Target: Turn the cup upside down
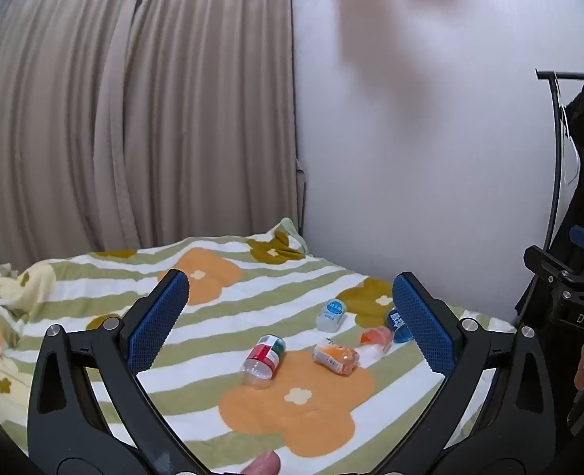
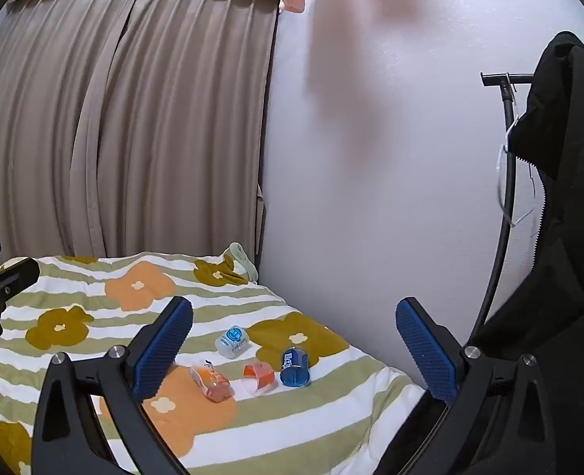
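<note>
Several small plastic cups lie on a flowered striped bedspread [image 1: 213,253]. In the left wrist view a red-and-green labelled clear cup [image 1: 263,361] lies on its side, with an orange one [image 1: 335,356], a red-orange one [image 1: 376,338], a white-and-blue one [image 1: 331,314] and a blue one [image 1: 395,322] beyond. The right wrist view shows the orange cup [image 2: 209,384], the red-orange cup [image 2: 259,376], the blue cup [image 2: 294,367] and the white-and-blue cup [image 2: 232,341]. My left gripper [image 1: 290,301] and my right gripper [image 2: 294,326] are open, empty, above the bed.
A beige curtain [image 1: 133,111] hangs behind the bed and a white wall [image 1: 410,138] runs along its right side. A black clothes rack [image 2: 505,182] with a dark garment [image 2: 569,198] stands at the right. The right gripper's body [image 1: 569,297] shows at the left view's right edge.
</note>
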